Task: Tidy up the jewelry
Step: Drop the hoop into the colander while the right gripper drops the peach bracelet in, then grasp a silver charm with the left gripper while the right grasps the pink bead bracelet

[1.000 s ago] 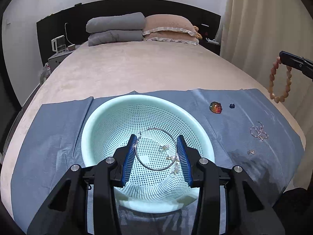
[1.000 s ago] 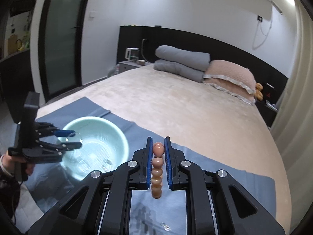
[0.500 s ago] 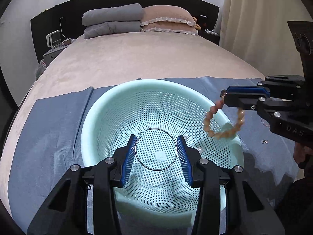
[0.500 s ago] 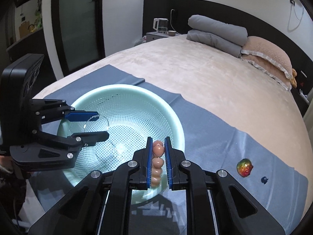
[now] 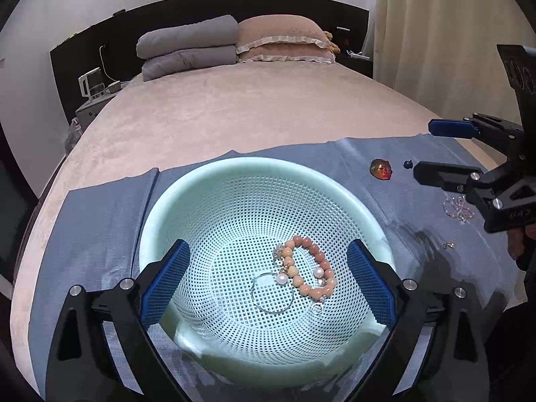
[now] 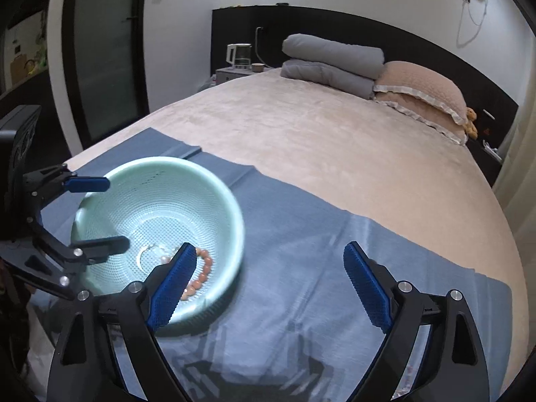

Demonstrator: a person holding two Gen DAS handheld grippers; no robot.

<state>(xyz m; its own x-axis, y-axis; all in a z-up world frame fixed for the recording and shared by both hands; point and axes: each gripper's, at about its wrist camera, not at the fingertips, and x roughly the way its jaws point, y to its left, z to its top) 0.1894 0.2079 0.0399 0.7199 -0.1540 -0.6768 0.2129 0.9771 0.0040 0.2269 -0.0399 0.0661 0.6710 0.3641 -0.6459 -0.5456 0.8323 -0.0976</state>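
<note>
A mint green mesh basket (image 5: 254, 174) stands on a blue-grey cloth (image 5: 100, 221) on the bed. In it lie a peach bead bracelet (image 5: 311, 268), a thin metal hoop (image 5: 273, 294) and small pearl earrings (image 5: 280, 278). My left gripper (image 5: 268, 281) is open and empty over the basket. My right gripper (image 6: 268, 281) is open and empty over the cloth, right of the basket (image 6: 214, 201); it also shows in the left wrist view (image 5: 432, 149). A red-orange gem (image 5: 381, 169), a small blue bead (image 5: 407, 164), a silver chain piece (image 5: 457, 207) and a tiny earring (image 5: 449, 244) lie on the cloth.
Stacked grey blankets (image 5: 187, 50) and a pink pillow (image 5: 284, 38) lie at the head of the bed. A nightstand with a kettle (image 5: 90, 83) stands at the left. A curtain (image 5: 452, 33) hangs at the right.
Both grippers have opened. The hoop has dropped from the left gripper and the bead bracelet from the right gripper into the basket. The right gripper has drawn back to the right.
</note>
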